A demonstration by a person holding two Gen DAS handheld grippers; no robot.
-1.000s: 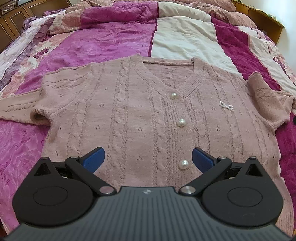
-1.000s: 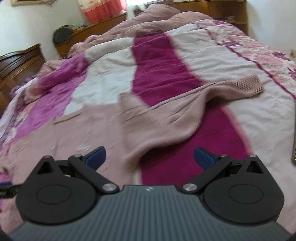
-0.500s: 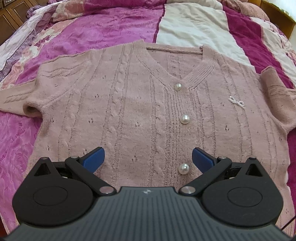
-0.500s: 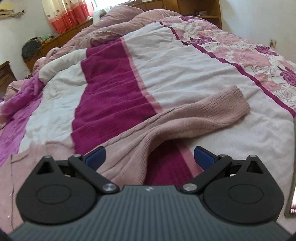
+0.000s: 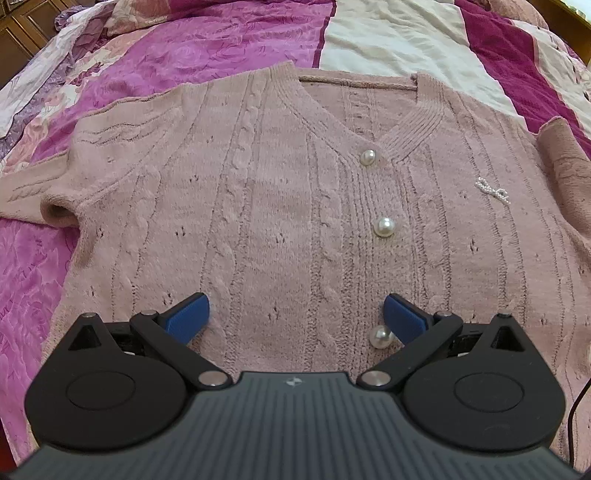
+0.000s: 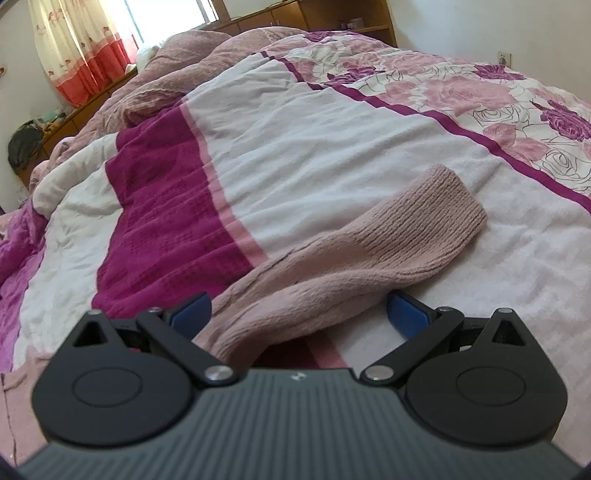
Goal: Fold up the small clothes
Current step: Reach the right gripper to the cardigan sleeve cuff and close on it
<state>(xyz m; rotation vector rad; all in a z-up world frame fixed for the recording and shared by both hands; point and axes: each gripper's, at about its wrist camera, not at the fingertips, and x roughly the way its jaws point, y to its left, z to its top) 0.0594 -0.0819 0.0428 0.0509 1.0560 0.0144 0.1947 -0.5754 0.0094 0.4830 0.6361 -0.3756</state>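
A dusty pink cable-knit cardigan (image 5: pixel 280 206) with pearl buttons (image 5: pixel 385 226) lies face up and spread flat on the bed. My left gripper (image 5: pixel 295 314) hovers open over its lower front, the lowest pearl button just inside the right finger. In the right wrist view the cardigan's sleeve (image 6: pixel 369 254) stretches away to a ribbed cuff (image 6: pixel 443 210) on the bedspread. My right gripper (image 6: pixel 299 310) is open and straddles the sleeve near its upper part, blue fingers on either side of the knit.
The bedspread (image 6: pixel 295 147) has magenta, white and rose-print stripes. Bunched pink bedding (image 6: pixel 177 74) lies at the far end. Wooden shelves (image 6: pixel 332 14) and a curtain (image 6: pixel 74 44) stand beyond. Dark wooden cabinets (image 5: pixel 22 22) sit at the upper left.
The left gripper has come lower and closer over the cardigan front. The right gripper swung right along the sleeve and dropped onto it, so the sleeve now lies between its open fingers.
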